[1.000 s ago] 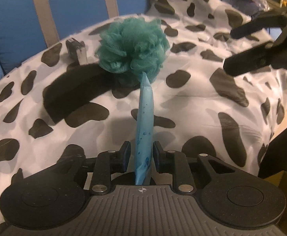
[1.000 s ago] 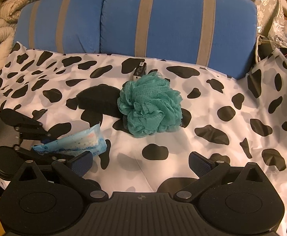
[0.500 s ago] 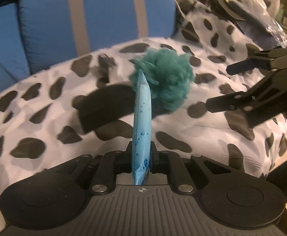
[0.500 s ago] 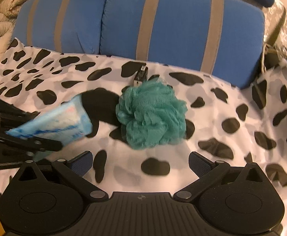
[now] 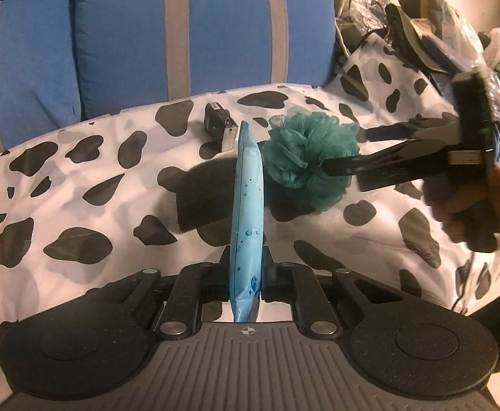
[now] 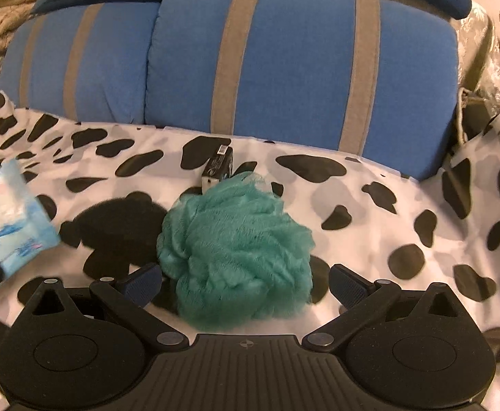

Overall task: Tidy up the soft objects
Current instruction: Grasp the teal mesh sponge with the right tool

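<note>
Teal and fluffy, the bath pouf (image 6: 236,253) sits in the middle of the cow-spot cloth (image 6: 369,212), white w/ black blobs. The right gripper (image 6: 244,282) is down around it: one finger on each side of the pouf, spread wide apart, not squeezing it. From the left wrist view you can see the same thing from the side, the right gripper (image 5: 344,150) poking in at the pouf (image 5: 309,157) w/ a hand (image 5: 472,202) holding it at the right edge.

The left gripper (image 5: 245,263) is pinched tight on a light blue soft pack (image 5: 248,205). The pack stands up thin, edge-on, straight out between the fingers, up off the cloth. In the right wrist view the pack (image 6: 7,219) shows at the far left, blurry, w/ blue and white print on its flat face.

A black soft pad (image 6: 119,229) lies flat on the cloth just left of the pouf, touching it or nearly. Hard to pick out from the black spots. A small black box (image 6: 219,167) w/ a white end sits just behind the pouf, toward the back.

Behind it all are blue cushions (image 6: 301,61) w/ grey stripes. On the right there's a pile of bags and stuff (image 5: 421,34), too messy to tell what's what.
</note>
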The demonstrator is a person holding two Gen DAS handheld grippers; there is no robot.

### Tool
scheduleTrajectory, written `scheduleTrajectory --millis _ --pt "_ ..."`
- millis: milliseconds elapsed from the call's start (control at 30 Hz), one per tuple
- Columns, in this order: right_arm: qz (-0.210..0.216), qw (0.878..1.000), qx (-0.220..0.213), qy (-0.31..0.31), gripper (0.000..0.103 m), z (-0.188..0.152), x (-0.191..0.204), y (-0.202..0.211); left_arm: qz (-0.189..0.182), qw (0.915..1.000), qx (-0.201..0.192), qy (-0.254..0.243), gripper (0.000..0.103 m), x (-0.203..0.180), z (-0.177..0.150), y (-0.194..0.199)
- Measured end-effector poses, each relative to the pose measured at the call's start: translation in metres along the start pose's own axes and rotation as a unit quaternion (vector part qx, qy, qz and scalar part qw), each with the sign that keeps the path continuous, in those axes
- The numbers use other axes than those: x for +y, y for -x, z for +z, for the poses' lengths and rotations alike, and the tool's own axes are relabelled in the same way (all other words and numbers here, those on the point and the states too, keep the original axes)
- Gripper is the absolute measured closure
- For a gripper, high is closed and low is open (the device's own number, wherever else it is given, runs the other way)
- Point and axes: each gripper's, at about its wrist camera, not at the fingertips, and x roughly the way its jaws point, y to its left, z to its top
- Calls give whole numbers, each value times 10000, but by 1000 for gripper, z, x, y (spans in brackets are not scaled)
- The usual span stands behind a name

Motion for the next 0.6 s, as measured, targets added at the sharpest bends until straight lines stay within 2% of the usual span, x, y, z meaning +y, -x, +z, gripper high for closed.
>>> scheduleTrajectory --millis 300,533,567,600 --pt "213 9996 83 168 0 3 -6 -40 -151 9997 -73 178 89 8 9 7" --pt "293 9988 202 337 0 0 -3 -58 -186 9997 -24 126 89 12 11 3" --pt "297 9988 212 330 2 0 -3 -59 -158 9998 -3 148 89 13 11 1" --pt "301 9988 231 314 10 0 -2 -59 -144 9997 3 189 89 15 11 1"
